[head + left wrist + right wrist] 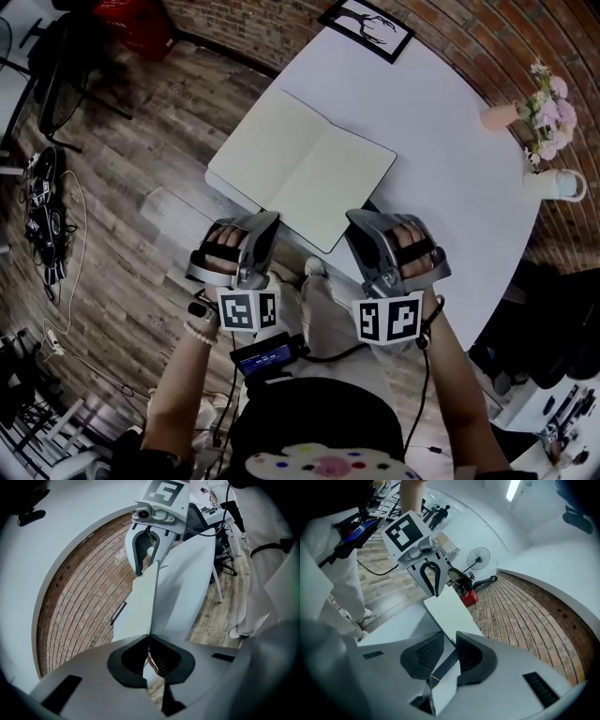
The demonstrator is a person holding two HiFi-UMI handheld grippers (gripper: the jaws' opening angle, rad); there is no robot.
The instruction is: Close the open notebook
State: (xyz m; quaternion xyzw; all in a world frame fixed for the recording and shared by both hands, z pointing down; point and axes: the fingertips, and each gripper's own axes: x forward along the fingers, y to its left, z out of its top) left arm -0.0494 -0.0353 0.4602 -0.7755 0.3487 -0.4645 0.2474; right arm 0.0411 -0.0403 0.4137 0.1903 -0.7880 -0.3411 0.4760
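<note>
Tongs come nearest, at the table's near edge. The left tongs are clenched on the thin near-left edge of the open notebook, which has cream pages and a dark cover. The right tongs stand half apart astride its near-right edge, with no firm bite apparent. The notebook lies flat by the near edge of the white table. It looks light, with a stiffish cover and floppy leaves that would crease easily, so one cover's outer edge seems the best hold. Its spine and underside are hidden, and it is unclear whether the left tongs pinch the cover or only leaves. A black-framed picture sits at the far edge.
</note>
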